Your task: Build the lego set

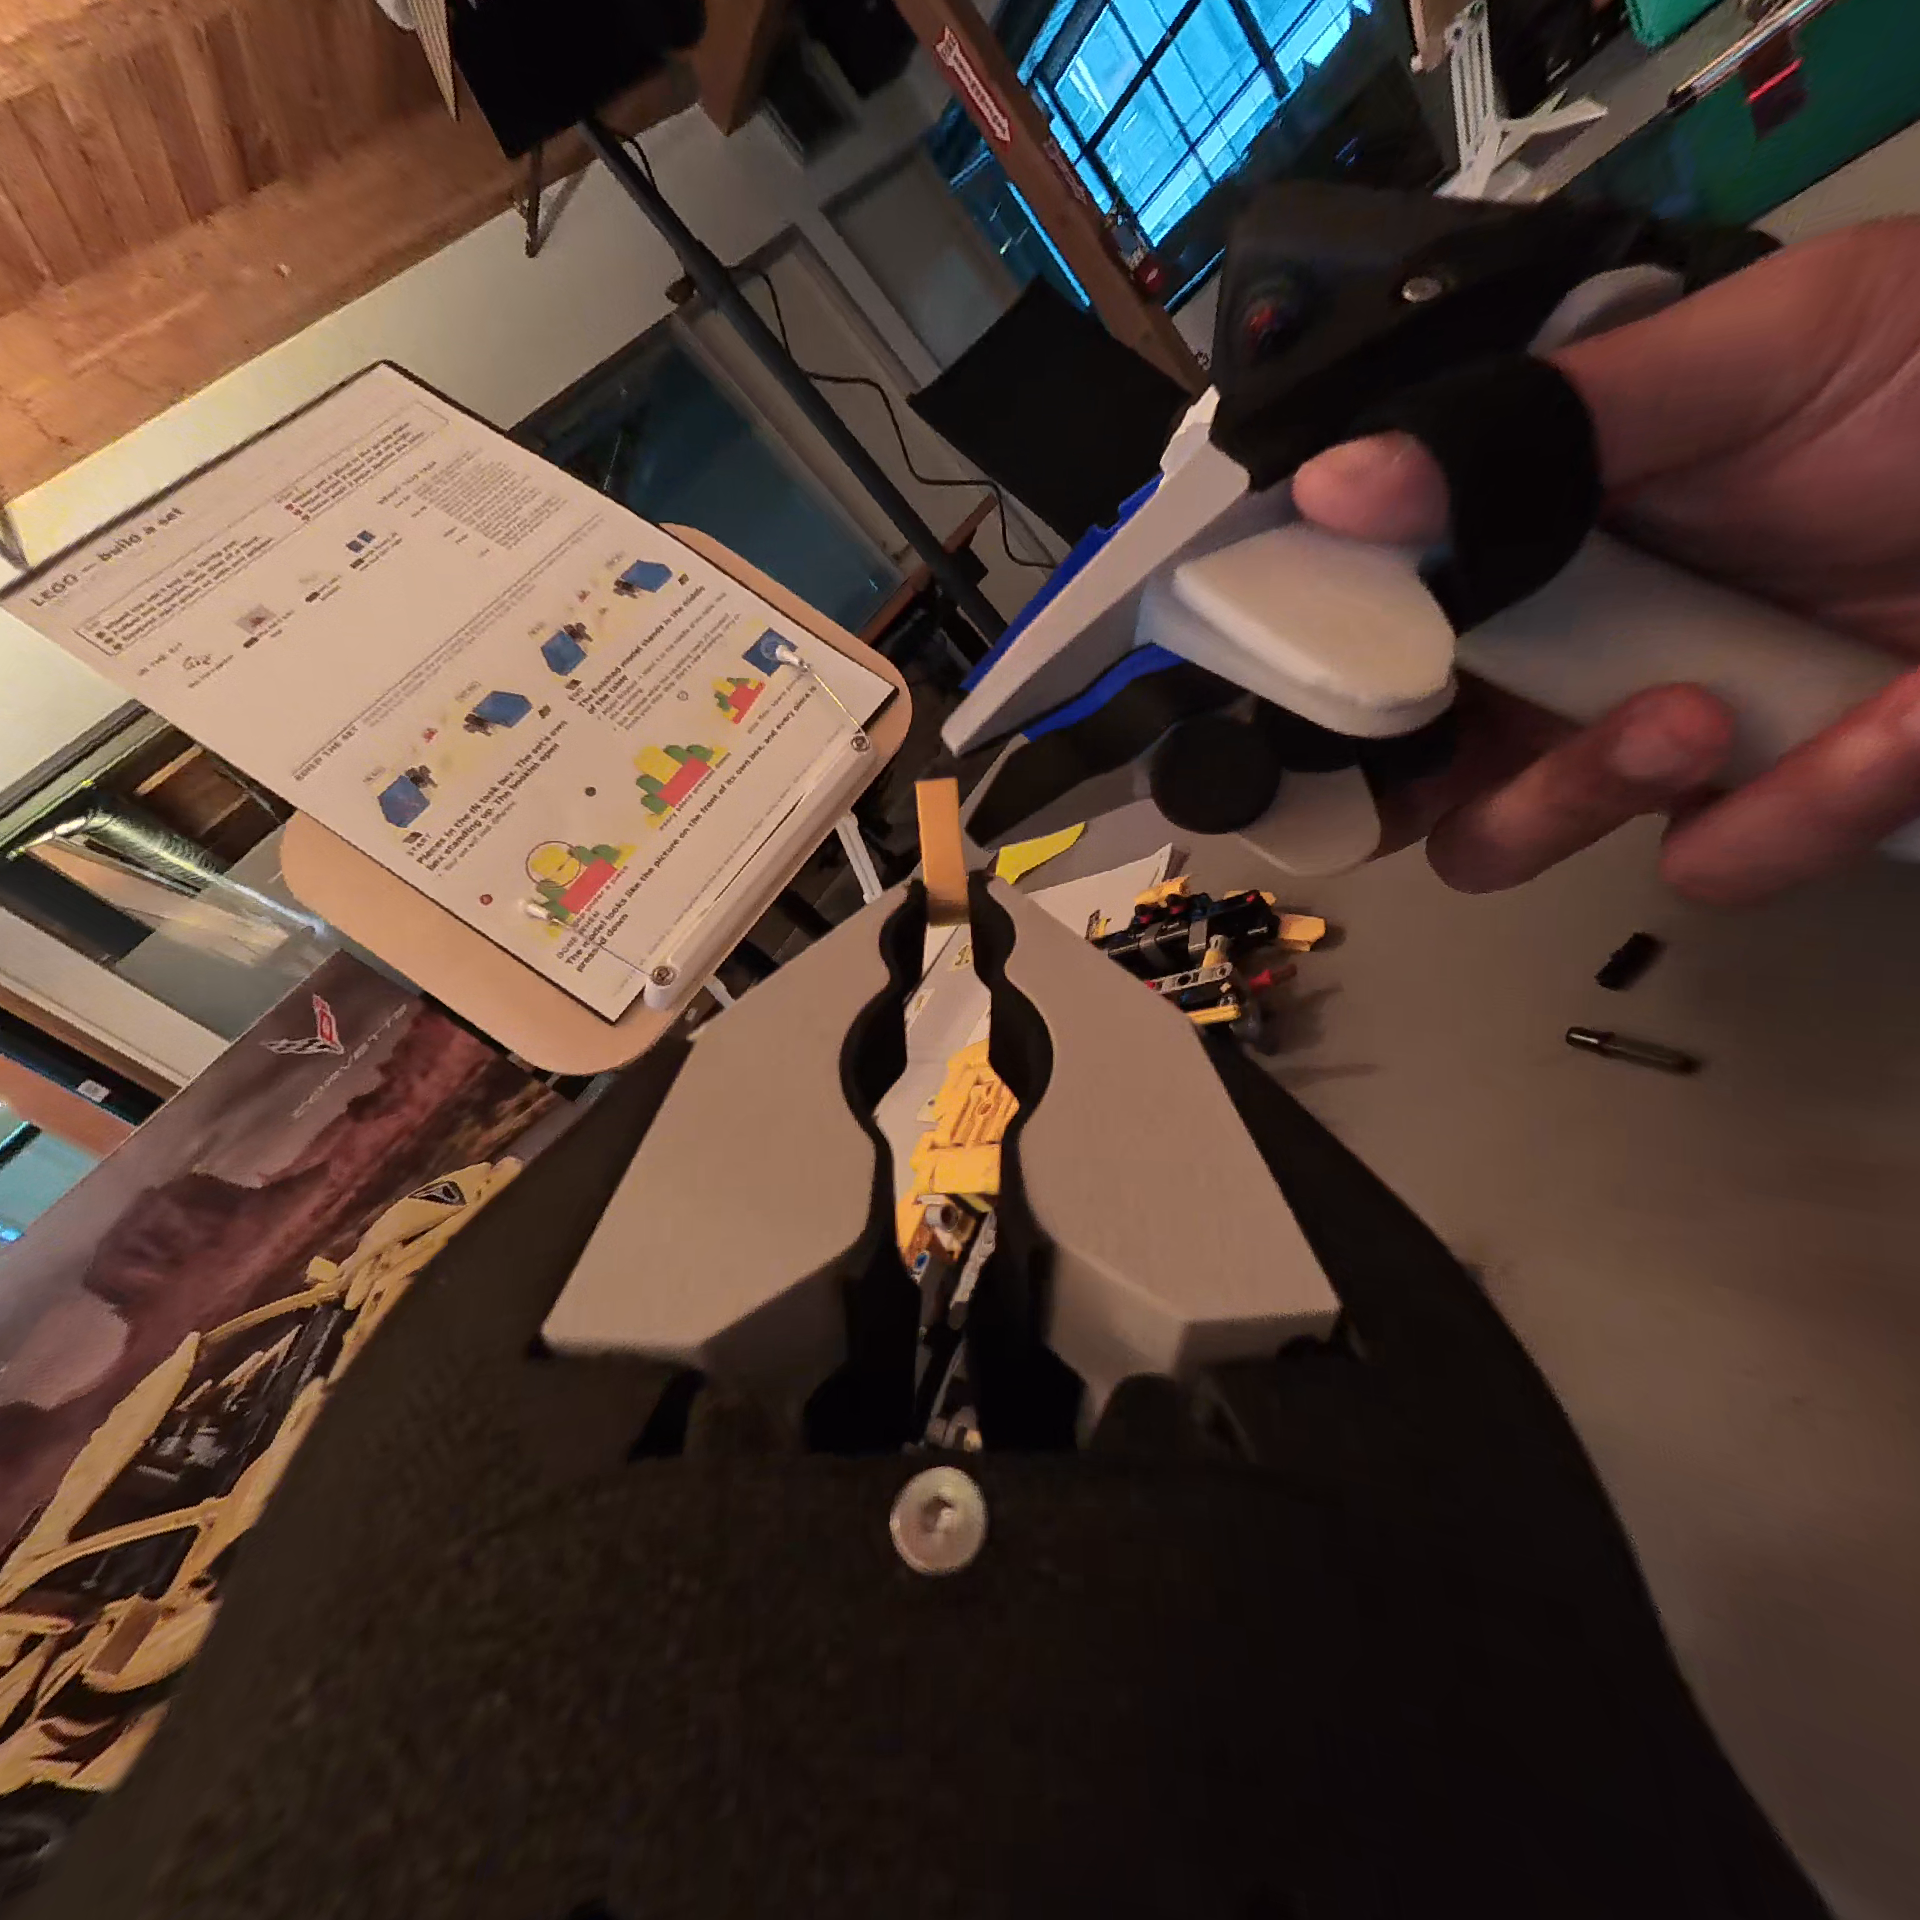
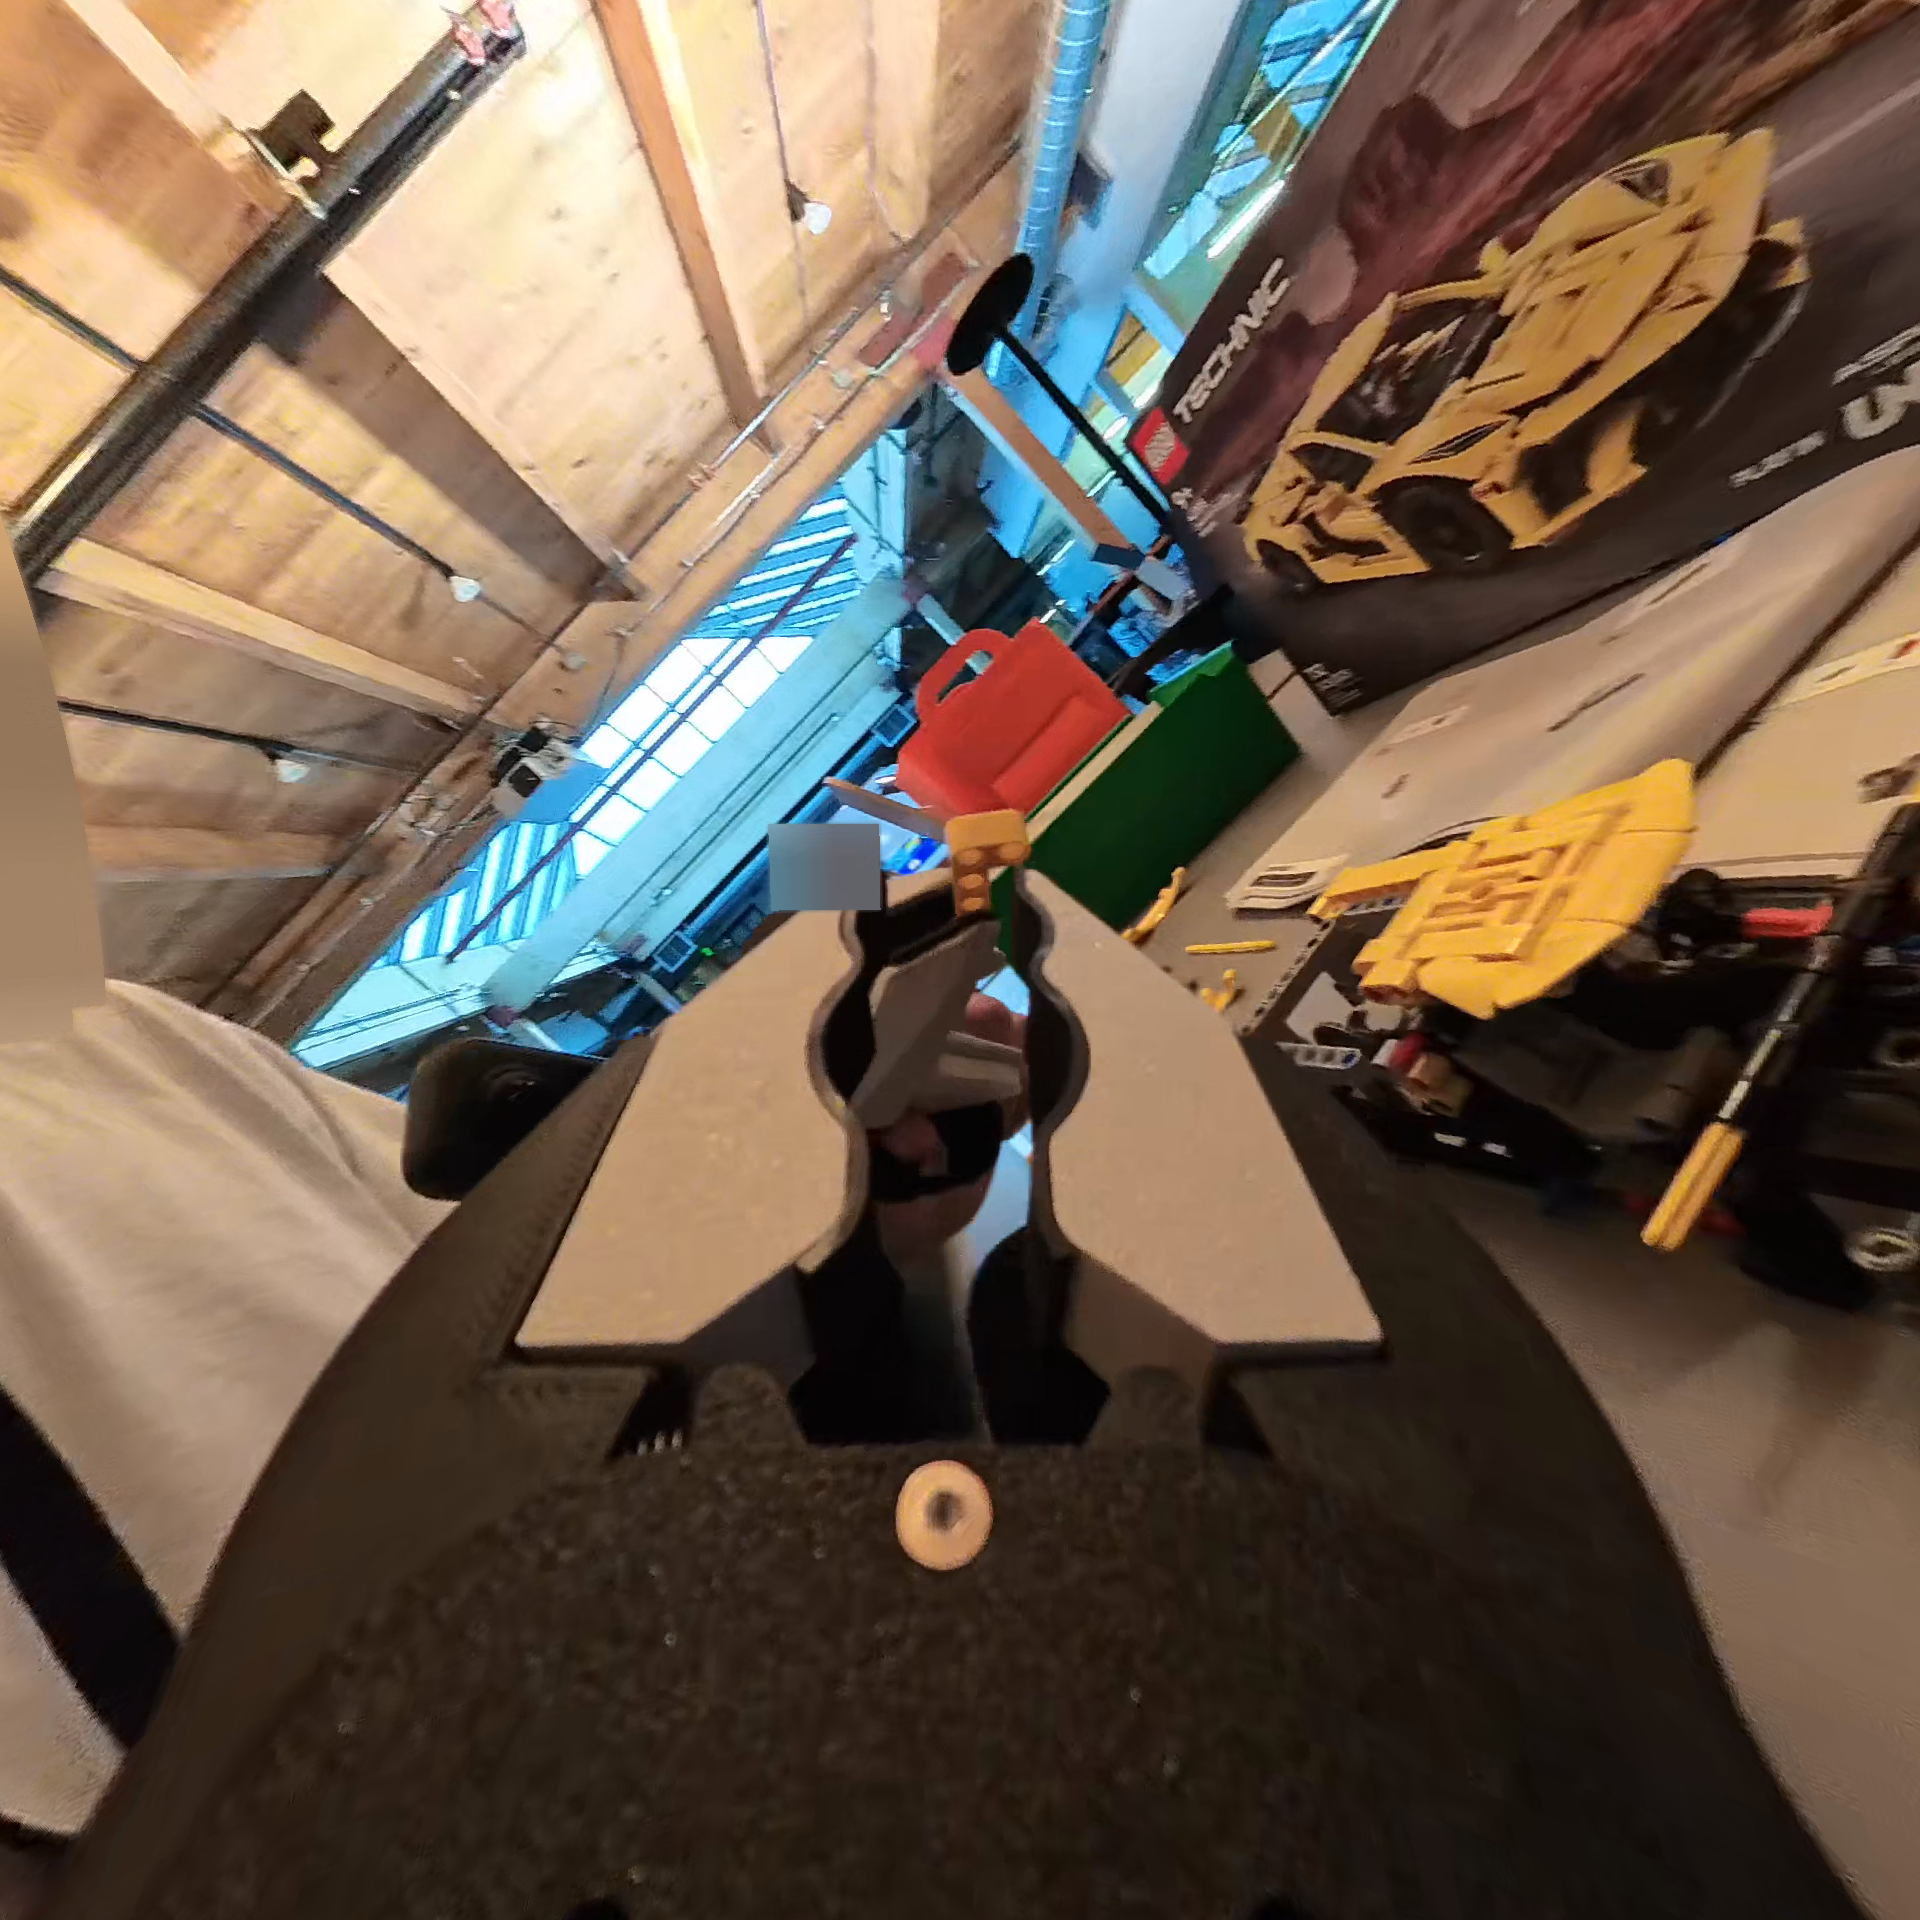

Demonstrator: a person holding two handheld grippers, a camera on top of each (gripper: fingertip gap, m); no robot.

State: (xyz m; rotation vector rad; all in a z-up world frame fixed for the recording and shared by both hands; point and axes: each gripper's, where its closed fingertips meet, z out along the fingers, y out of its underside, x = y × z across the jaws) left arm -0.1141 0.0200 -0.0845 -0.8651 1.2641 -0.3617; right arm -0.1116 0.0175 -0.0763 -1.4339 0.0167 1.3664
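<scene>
Left gripper [image 1: 948, 899] pinches a yellow beam [image 1: 938, 850]. Right gripper [image 2: 992, 894] pinches a yellow angled beam [image 2: 987, 850]. Partly built car [image 2: 1538, 987] and set box [image 2: 1558, 312] lie nearby.

The left hand-held gripper [image 1: 948, 904] hides most of the yellow model [image 1: 961, 1132] behind it; only a strip shows through the gap between its fingers. The set box [image 1: 208, 1299] runs off the left edge in the left wrist view and off the top and right edges in the right wrist view. The right hand-held gripper [image 2: 1003, 894] pinches a small yellow piece [image 2: 982, 857] whose lower end is buried between the tips. The two dark pins [image 1: 1631, 1049] on the worktop [image 1: 1558, 1299] are too small to tell apart, perhaps axle connectors. The whole right wrist view is motion-blurred.
</scene>
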